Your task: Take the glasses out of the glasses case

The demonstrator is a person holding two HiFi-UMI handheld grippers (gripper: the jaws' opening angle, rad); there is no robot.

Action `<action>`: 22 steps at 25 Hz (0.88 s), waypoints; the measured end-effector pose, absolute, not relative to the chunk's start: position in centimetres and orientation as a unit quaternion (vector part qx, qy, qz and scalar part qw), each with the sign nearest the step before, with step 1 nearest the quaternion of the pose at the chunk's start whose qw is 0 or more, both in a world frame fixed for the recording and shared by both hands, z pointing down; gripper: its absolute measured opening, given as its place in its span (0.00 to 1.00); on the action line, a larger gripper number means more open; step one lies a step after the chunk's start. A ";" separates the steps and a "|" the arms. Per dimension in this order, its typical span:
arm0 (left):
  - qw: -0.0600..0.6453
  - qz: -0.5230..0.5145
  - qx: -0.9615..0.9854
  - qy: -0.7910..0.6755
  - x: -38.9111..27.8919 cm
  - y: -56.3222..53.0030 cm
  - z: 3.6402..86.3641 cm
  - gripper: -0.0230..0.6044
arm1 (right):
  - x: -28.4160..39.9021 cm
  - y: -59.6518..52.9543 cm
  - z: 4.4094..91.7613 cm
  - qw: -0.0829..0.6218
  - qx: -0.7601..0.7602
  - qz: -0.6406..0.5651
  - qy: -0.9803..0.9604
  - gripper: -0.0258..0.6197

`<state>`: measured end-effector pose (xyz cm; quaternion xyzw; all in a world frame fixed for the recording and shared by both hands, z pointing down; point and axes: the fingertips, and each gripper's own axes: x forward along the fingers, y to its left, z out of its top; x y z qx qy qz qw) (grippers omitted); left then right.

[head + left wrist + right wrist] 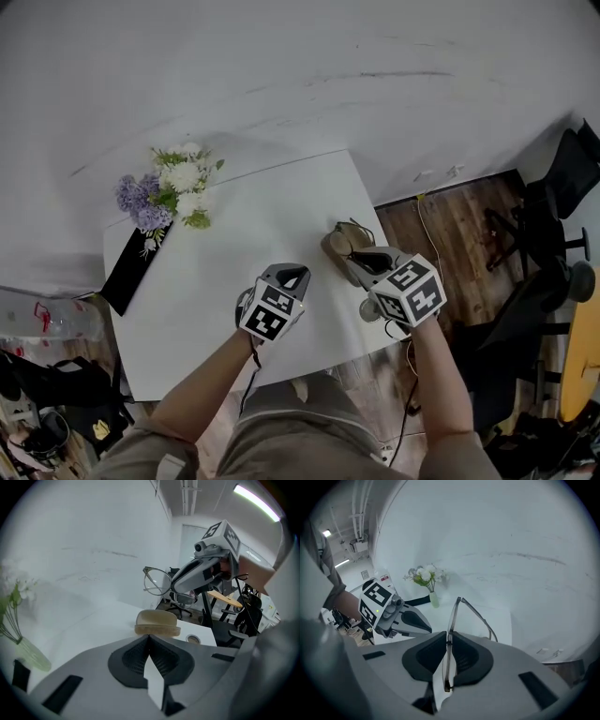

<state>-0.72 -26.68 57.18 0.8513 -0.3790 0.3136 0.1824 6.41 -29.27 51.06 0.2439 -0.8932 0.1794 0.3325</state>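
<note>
My right gripper (449, 641) is shut on the thin metal-framed glasses (457, 613), pinching the frame edge-on, with a temple arm sticking out ahead. In the left gripper view the glasses (157, 581) hang in the air from the right gripper (180, 581), above the tan glasses case (157, 623) lying on the white table (93, 625). From the head view the case (335, 246) sits near the table's right edge, just ahead of the right gripper (361, 258). To its left, my left gripper (292, 274) hovers over the table; its jaws (149, 639) meet with nothing between them.
A vase of white and purple flowers (173, 192) stands at the table's far left beside a flat black object (131, 272). Black office chairs (553, 216) and cables stand on the wood floor (459, 225) right of the table. A round grommet (193, 639) lies near the case.
</note>
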 end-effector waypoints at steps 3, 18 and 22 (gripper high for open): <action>0.156 0.297 0.856 -0.393 -1.8 -27.4 53.5 0.06 | 6.3 -29.1 47.6 0.310 0.259 0.159 -0.901 0.13; -0.073 0.209 0.863 -0.453 -4.3 -25.1 31.2 0.06 | 6.3 -24.2 24.7 0.126 0.310 -0.015 -0.942 0.13; -0.111 0.163 0.866 -0.460 -4.5 -23.1 26.2 0.06 | 7.2 -21.9 20.1 0.075 0.333 -0.044 -0.939 0.13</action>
